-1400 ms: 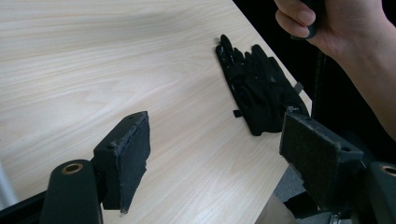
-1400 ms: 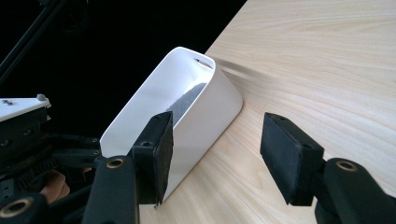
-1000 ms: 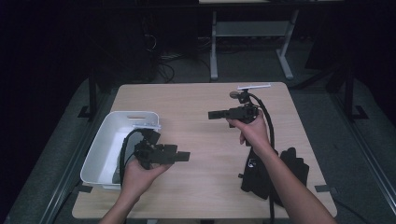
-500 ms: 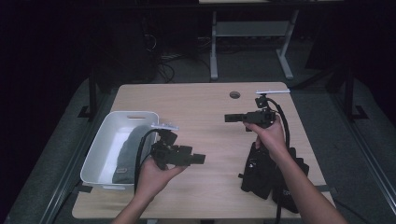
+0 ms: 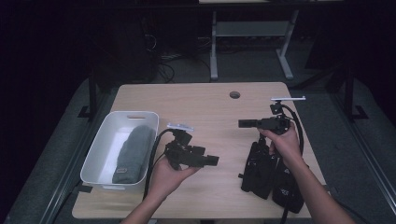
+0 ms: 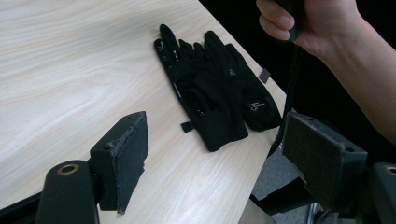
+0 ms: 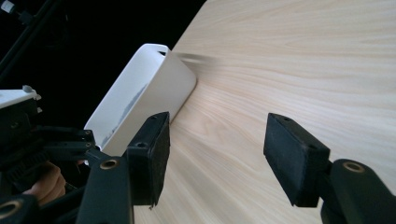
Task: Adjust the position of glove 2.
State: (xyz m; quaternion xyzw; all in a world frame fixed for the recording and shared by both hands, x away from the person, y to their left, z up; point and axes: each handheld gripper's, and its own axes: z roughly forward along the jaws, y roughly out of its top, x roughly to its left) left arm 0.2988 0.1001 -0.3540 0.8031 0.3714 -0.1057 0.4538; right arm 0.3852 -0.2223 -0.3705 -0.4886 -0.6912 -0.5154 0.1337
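Note:
A pair of black gloves point(image 5: 261, 170) point(image 6: 212, 95) lies side by side near the table's right front corner, partly crossed by the person's right forearm. My left gripper point(image 5: 214, 161) point(image 6: 219, 154) hovers over the table's middle, pointing right at the gloves, jaws open and empty. My right gripper point(image 5: 242, 123) point(image 7: 224, 154) is held just above and behind the gloves, pointing left across the table, jaws open with only bare wood between them. A white bin point(image 5: 100, 144) point(image 7: 144, 93) at the left holds a rolled grey cloth point(image 5: 133, 151).
The wooden table point(image 5: 201, 107) has a round cable hole point(image 5: 235, 94) at the back right. Its right edge runs just past the gloves. Behind it, in the dark, stand a white desk frame point(image 5: 214, 51) and cables on the floor.
Both hands have shifted to the right in the high view. The left gripper left the bin's edge for the table's middle; the right gripper moved towards the right edge, above the gloves.

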